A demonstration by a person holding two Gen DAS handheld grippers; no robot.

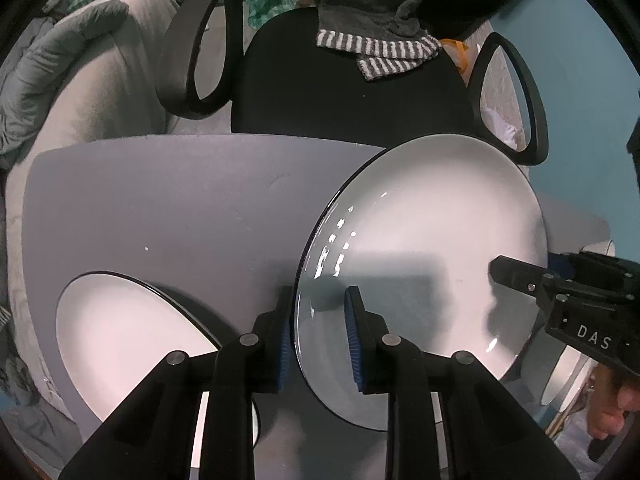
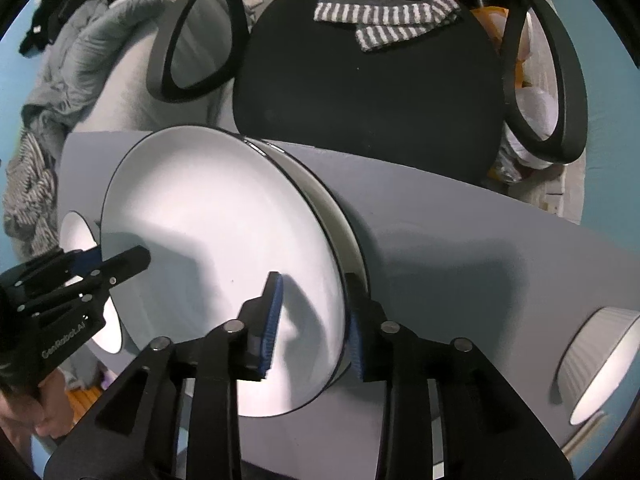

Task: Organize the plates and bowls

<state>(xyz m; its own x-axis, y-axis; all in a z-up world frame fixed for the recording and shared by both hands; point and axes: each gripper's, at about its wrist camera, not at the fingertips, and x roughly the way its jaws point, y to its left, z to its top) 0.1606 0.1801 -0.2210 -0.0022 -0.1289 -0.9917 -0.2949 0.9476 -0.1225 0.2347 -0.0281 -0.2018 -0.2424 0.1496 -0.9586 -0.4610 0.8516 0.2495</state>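
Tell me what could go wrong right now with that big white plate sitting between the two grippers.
1. The big white plate lies on another plate, and both grippers' jaws straddle its rim with visible gaps at the pads. Lifting now could let it slip.
2. The left gripper and right gripper sit at opposite edges; uneven pulling could slide the top plate off the stack.
3. The stack lies near the gray table's far edge by the chair, so a shove could tip it over.

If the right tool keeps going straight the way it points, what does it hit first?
Most likely the top plate itself: the right tool straddles its rim, so the rim would seat deeper between the fingers. Depth is uncertain.
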